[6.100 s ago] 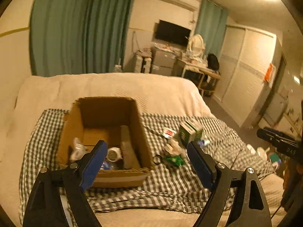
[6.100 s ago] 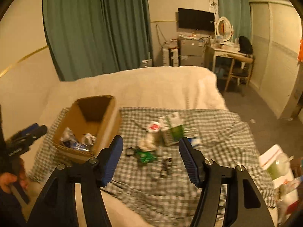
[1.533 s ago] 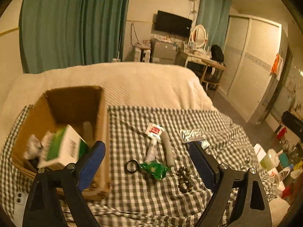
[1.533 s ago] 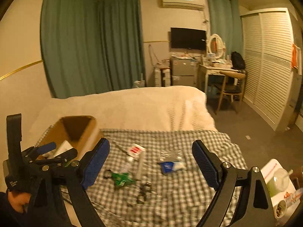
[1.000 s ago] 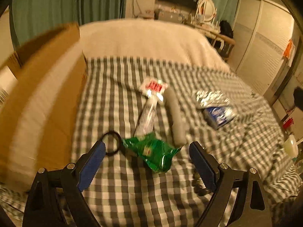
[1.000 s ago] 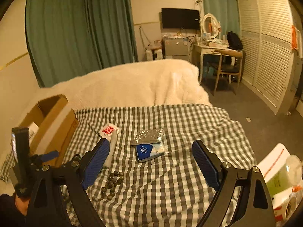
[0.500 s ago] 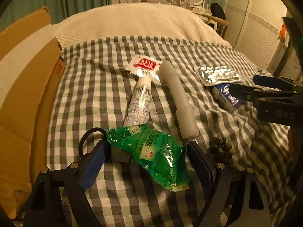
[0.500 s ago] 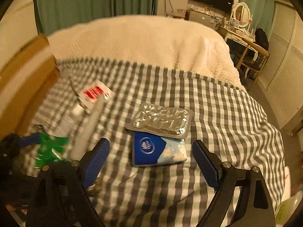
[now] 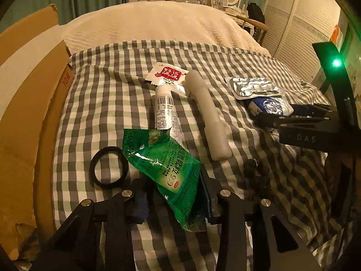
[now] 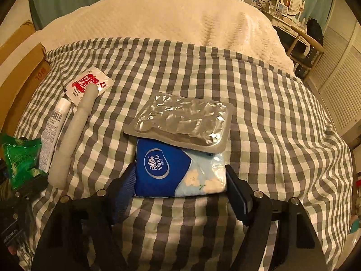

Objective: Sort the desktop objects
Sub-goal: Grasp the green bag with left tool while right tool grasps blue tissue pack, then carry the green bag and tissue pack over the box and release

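1. Left wrist view: a gray-and-white checked cloth [image 9: 101,94] covers the near part of a bed with a cream blanket [image 9: 158,27], and every loose item lies on that cloth.
2. A cardboard box [image 9: 24,103] stands at the cloth's left edge, its flap raised.
3. The right gripper [image 10: 180,187] is down on the cloth. Its jaws have just been narrowing, and the blue tissue pack [image 10: 178,174] sits between them; the blue pads stand right at the pack's two short sides, but whether they press on it cannot be told.
4. The left gripper [image 9: 173,194] has also just been narrowing its jaws, with the green foil packet [image 9: 162,169] between them. The packet is crumpled and lifted off the cloth there, and the pads look clenched on its lower part.
5. A silver blister sheet [image 10: 180,119] lies across the far edge of the tissue pack, overlapping it.
6. A long pale gray tube [image 9: 207,117] lies lengthwise in the middle of the cloth, its far end resting on a small white-and-red sachet [image 9: 167,76].
7. A white tube with a barcode [image 9: 165,113] lies just left of the gray one; its near end runs under the green packet.
8. A black ring [image 9: 108,167] lies flat just left of the green packet.
9. A string of dark beads [image 9: 257,171] is bunched on the cloth, right of the left gripper.
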